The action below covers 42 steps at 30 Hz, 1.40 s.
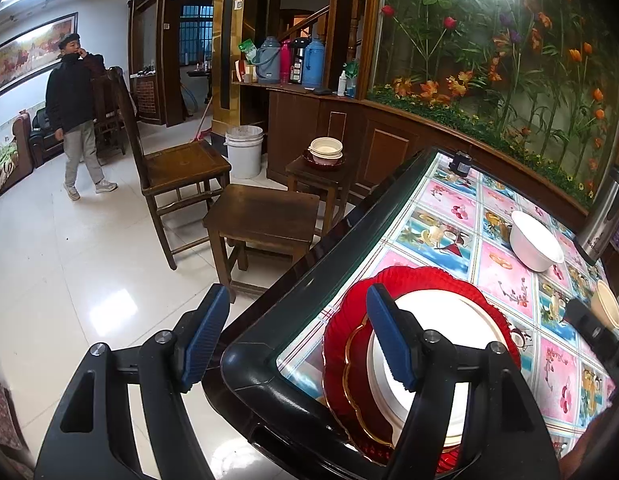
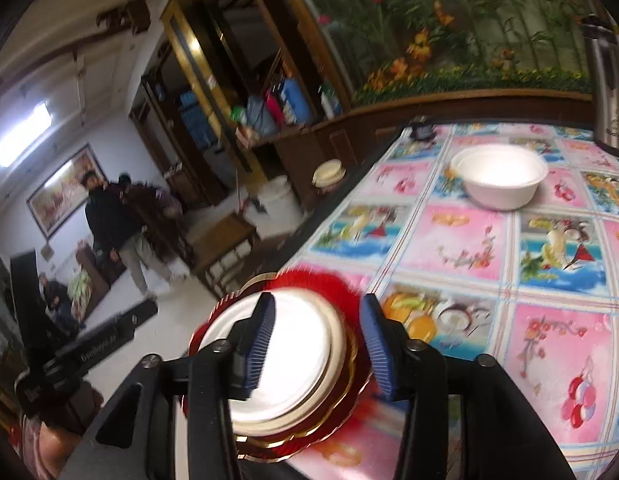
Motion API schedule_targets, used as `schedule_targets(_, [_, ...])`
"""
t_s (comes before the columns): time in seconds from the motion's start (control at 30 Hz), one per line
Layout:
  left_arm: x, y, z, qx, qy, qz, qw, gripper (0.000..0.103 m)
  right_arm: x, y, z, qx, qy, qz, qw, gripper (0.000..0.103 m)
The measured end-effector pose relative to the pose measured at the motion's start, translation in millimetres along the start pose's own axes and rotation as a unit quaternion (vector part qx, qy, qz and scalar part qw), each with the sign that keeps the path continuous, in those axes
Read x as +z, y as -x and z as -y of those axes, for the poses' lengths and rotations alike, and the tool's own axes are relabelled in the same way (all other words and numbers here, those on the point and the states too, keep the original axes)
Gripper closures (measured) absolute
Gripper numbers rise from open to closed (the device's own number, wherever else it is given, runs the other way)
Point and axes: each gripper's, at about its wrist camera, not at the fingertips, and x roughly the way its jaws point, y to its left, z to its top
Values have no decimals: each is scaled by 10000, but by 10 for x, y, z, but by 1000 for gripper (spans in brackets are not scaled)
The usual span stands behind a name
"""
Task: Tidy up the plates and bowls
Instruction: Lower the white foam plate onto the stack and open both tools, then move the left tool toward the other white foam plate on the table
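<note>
1. Plates: 1 stack at the table's (image 1: 269,280) near-left corner, made of 1 red ruffled plate (image 1: 425,280) at the bottom, 1 dark red gold-rimmed plate (image 1: 357,364) on it, and 1 white plate (image 1: 449,312) on top. A cream rim under the white one may be a further plate; cannot tell.
2. Bowls on the table: 1 white bowl (image 2: 499,178) toward the far edge, well apart from the stack. A second rim inside it suggests 2 nested; not certain.
3. Off the table: 1 further stack of bowls (image 1: 326,151) on a small wooden stool (image 1: 313,172).
4. Left gripper (image 1: 299,336): jaws apart, straddling the table's corner, 1 finger over the stack, gripping nothing.
5. Right gripper (image 2: 317,346): jaws apart, hovering over the stack's right rim, holding nothing.
</note>
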Motion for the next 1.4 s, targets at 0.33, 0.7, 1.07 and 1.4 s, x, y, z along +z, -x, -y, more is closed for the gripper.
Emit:
schedule_targets(0.33, [67,69,167,103,-198,44,9997,32,302,31,828,-1058,-22,896,9903,31])
schedule_targets(0.7, [259,239,902,-126,-884,213,9958,31,496,-36,2473,-2009,-1946,1056,9543,25])
schedule_targets(1.07, [302,39,2348,-903,-1746,-375,9798,23,619,33,3021,-1410,-2936,682,9430,22])
schedule_targets(1.4, [476,-759,3129,-1080,-1176,-1762,9713,23,616,27,3220,-1000,-3393,429,9344,19])
